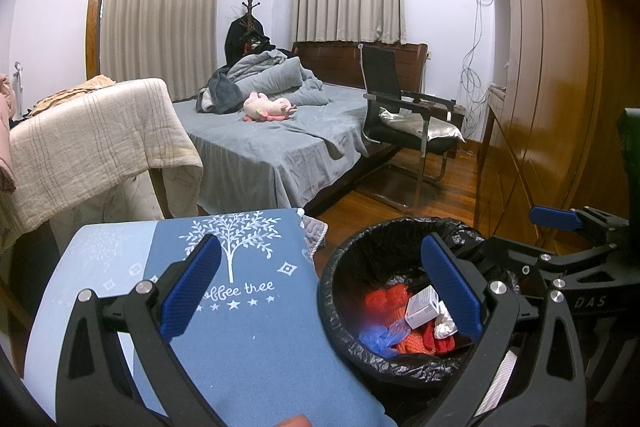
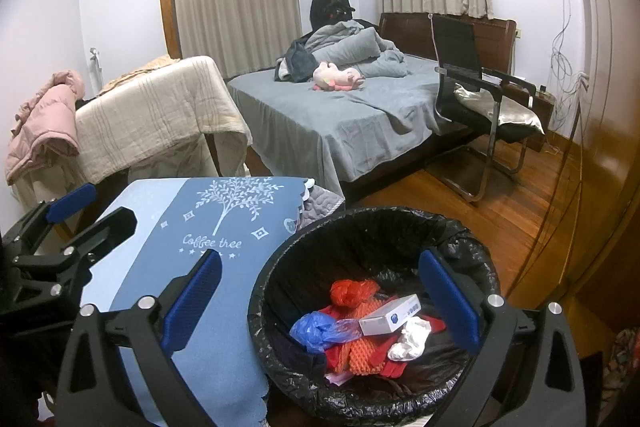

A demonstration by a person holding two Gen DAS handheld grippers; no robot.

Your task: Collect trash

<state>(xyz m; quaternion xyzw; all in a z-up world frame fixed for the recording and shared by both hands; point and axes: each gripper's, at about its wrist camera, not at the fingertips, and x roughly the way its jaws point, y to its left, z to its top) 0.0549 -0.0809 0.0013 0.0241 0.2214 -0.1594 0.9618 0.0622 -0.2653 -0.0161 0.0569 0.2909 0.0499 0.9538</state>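
A round bin [image 1: 340,307] [image 2: 272,283] lined with a black bag stands beside a table under a blue "Coffee tree" cloth [image 1: 256,327] [image 2: 188,227]. In the bin lie a white box [image 1: 420,307] [image 2: 390,319], red and orange net wrap [image 2: 360,351], a blue plastic bag [image 2: 316,331] and crumpled white paper [image 2: 408,343]. My left gripper [image 1: 320,291] is open and empty, over the table edge and bin rim. My right gripper [image 2: 320,303] is open and empty above the bin; it also shows in the left wrist view [image 1: 560,227]. The left gripper's finger shows in the right wrist view [image 2: 72,203].
A bed with grey bedding [image 2: 344,115] and a pink plush toy [image 2: 340,77] lies behind. A black chair [image 2: 480,99] stands on the wooden floor to the right. A rack draped with a beige blanket [image 2: 160,111] stands left. A wooden wardrobe [image 1: 540,87] lines the right wall.
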